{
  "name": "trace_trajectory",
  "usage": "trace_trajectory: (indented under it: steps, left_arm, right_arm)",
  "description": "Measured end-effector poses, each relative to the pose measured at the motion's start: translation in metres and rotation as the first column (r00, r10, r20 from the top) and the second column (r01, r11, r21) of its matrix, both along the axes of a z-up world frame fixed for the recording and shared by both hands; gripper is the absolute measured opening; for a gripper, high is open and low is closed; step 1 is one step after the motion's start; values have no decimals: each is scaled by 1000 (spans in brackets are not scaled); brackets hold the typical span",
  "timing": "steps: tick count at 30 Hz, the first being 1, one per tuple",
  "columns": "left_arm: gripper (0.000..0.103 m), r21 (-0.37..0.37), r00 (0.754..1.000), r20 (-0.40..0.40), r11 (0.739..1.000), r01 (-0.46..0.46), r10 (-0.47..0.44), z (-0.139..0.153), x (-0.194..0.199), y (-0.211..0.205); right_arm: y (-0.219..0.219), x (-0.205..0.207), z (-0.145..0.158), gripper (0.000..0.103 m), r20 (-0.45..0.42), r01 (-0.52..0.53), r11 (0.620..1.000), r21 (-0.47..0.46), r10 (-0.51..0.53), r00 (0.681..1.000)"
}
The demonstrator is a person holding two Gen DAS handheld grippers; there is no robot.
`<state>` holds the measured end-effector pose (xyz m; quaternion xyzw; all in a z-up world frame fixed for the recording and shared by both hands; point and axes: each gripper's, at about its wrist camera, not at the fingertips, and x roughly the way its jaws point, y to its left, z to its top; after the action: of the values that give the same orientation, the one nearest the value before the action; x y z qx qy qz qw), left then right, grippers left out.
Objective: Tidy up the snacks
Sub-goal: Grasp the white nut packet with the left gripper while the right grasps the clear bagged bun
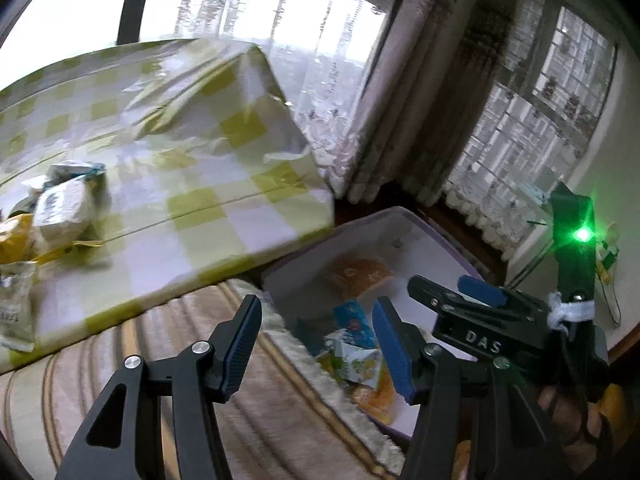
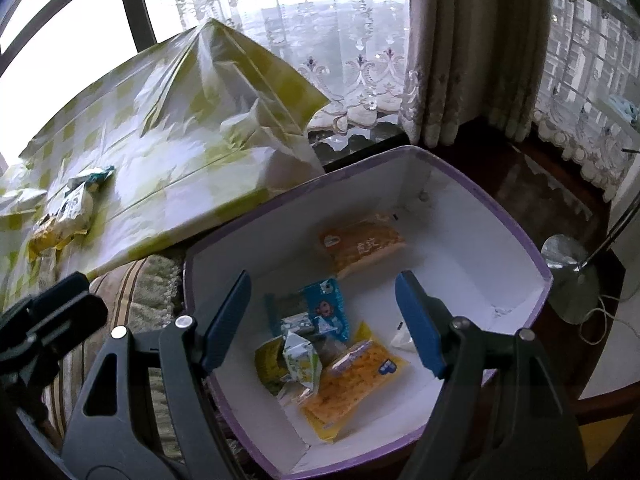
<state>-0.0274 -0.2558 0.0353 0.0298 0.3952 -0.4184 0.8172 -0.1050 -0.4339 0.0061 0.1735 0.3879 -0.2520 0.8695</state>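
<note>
A white box with a purple rim point(image 2: 516, 232) stands on the floor beside the table and holds several snack packets: orange ones point(image 2: 360, 246), a blue one point(image 2: 326, 308) and a green-white one point(image 2: 302, 362). My right gripper point(image 2: 324, 324) is open and empty, right above the box. My left gripper point(image 1: 316, 352) is open and empty, over the box's left edge point(image 1: 280, 268). More snack packets point(image 1: 60, 212) lie on the checked tablecloth point(image 1: 208, 200) at the left; they also show in the right wrist view point(image 2: 68, 216). The right gripper appears in the left wrist view point(image 1: 452, 288).
The table with the yellow-white checked cloth point(image 2: 180, 160) overhangs a striped cushion point(image 1: 260, 400). Curtains point(image 2: 460, 60) and a window lie behind. A floor lamp base point(image 2: 572, 276) stands to the right of the box on the dark wooden floor.
</note>
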Motion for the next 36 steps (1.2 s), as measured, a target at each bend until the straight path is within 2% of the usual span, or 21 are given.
trace_trajectory:
  steps: [10,15,21,25,28,36]
  left_arm:
    - [58,-6,985,-30,986,-169,169,-5,29,60]
    - [59,8,955,-35,956,-294,294,-10,48,108]
    - [59,42,898,-74,901,-432,434,-21,76,166]
    - [59,77,874,-75,877,-474,479,-26,91,187]
    - [61,97,873,-88,876,-472,480,-31,101,192]
    - [62,182,893,-91,889,-420,441,-42,132,184]
  right_arm:
    - [35,21,-1,77,21,-110,993,46,110,994]
    - [66,43,-2,77,18,-190,981,48,189,982]
    - [100,65,3,77,22,-276,961,30,275,961]
    - [117,83,3,77,12,-319,948,25,318,948]
    - [128,95,1,77,-1,-344,938,26,344,939]
    - [147,127,7,77,0,-384,923,20,384,923]
